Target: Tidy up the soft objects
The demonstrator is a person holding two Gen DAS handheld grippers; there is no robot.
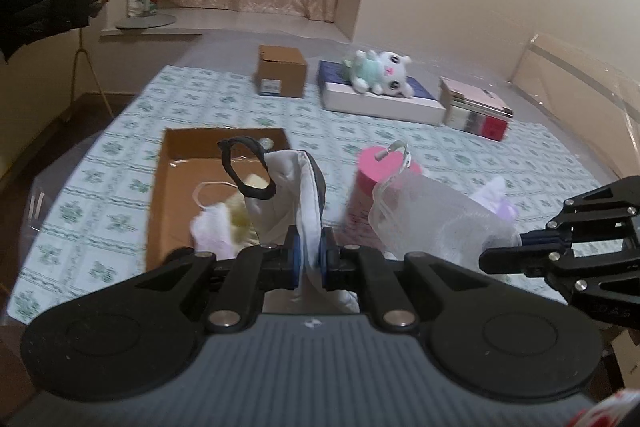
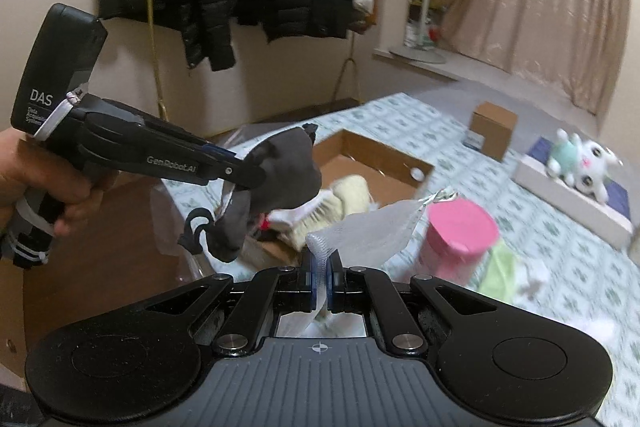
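My left gripper (image 1: 309, 259) is shut on a grey and white cloth mask with a black ear loop (image 1: 292, 187), held in the air above the near end of an open cardboard box (image 1: 176, 163). It also shows in the right wrist view (image 2: 280, 167). My right gripper (image 2: 320, 281) is shut on a white mesh bag (image 2: 372, 231), seen in the left wrist view as well (image 1: 432, 223). The box holds a cream cloth (image 2: 352, 193) and a white mask (image 1: 212, 223).
A pink cylindrical container (image 2: 460, 235) stands right of the box. A green cloth (image 2: 498, 271) and white pieces lie beside it. Farther back are a small brown carton (image 1: 282, 71), a plush toy (image 1: 380, 71) on a flat box, and stacked books (image 1: 476, 107).
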